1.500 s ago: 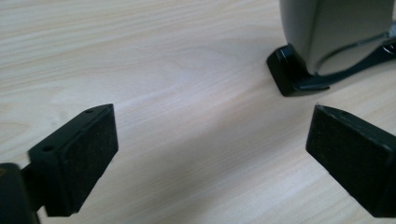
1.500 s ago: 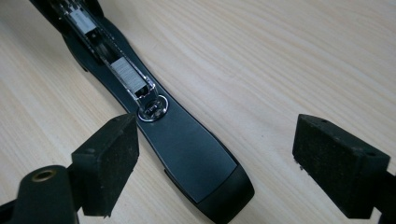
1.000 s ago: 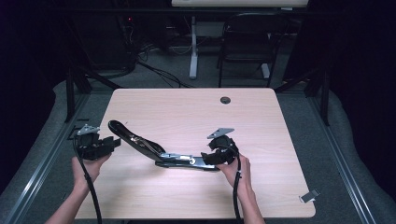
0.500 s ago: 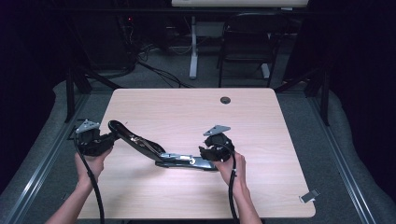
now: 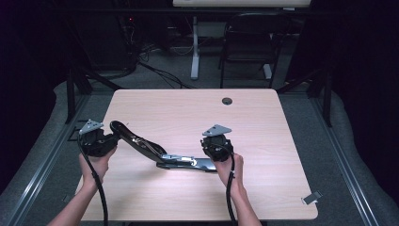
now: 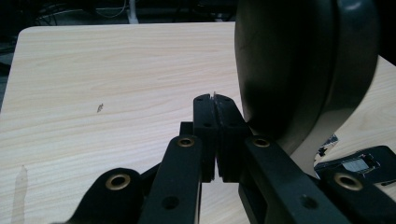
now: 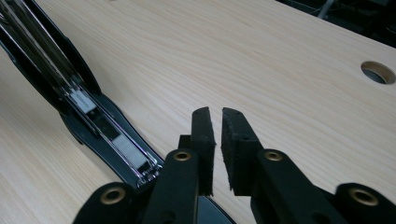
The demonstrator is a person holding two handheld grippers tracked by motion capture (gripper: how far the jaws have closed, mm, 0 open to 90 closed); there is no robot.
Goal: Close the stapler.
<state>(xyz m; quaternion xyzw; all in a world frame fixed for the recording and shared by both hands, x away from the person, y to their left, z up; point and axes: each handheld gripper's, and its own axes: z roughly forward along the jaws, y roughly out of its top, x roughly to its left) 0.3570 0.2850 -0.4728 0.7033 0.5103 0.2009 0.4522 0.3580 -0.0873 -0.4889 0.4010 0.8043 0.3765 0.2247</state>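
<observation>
Obs., single moment. Large black stapler lies opened out on the wooden table, in the near-left part, running from near the left edge toward the middle of the near half. Base w/ metal staple channel flat on the wood; the handle arm rises at an angle toward the left edge, rounded end up.

L gripper, held in the person's left hand, sits at the left edge just beside the raised handle end. In left gripper view, L gripper jaws pressed together, pads touching, nothing between them; the stapler handle looms just right of the tips. Touching or not: cannot tell.

R gripper, in the right hand, is over the base's other end, approx. mid-table, near half. In right gripper view, R gripper jaws stand narrow, slim gap, holding nothing; open staple channel lies left of the tips.

Round cable hole near far edge. Small clip-like item at near-right corner, well apart.
</observation>
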